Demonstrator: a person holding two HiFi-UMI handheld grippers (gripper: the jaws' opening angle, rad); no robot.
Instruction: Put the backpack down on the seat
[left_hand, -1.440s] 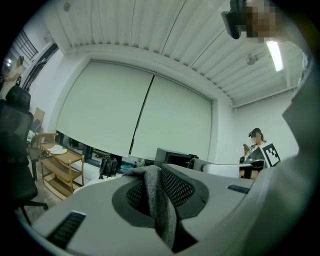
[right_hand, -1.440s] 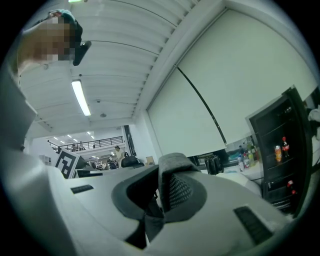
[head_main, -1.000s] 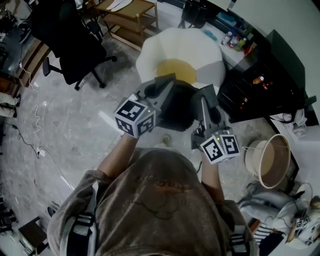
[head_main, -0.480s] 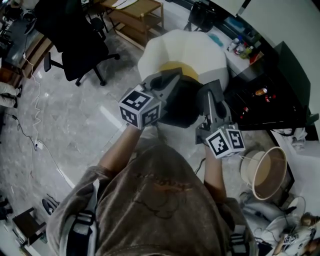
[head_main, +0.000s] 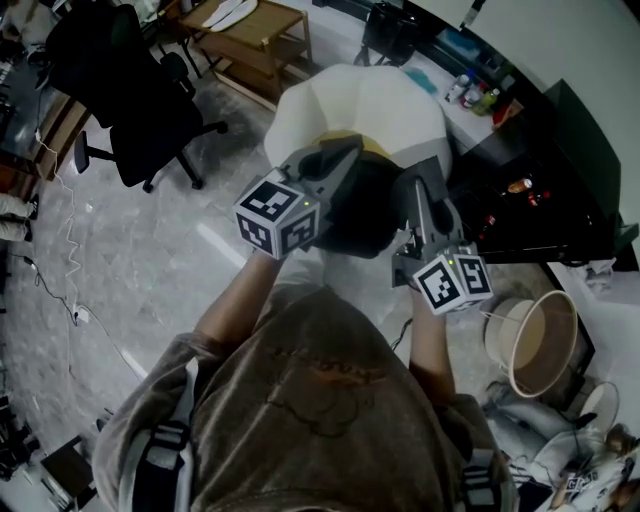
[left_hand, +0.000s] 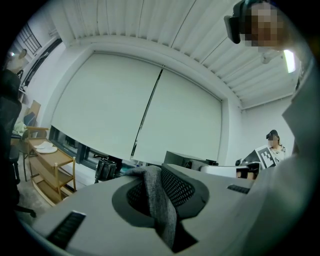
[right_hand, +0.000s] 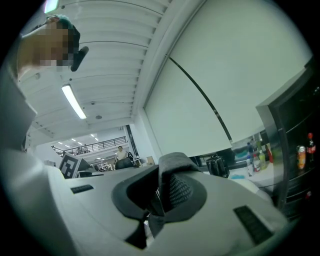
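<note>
Backpack (head_main: 356, 215) at seat (head_main: 352, 98) near edge — open floor (head_main: 150, 250) leftward

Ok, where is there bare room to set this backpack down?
The white armchair just ahead, past the backpack, looks bare where it shows. Also open: the marble floor between the black office chair and you. Crowded on the right: black cabinet, round basket, clutter.
</note>
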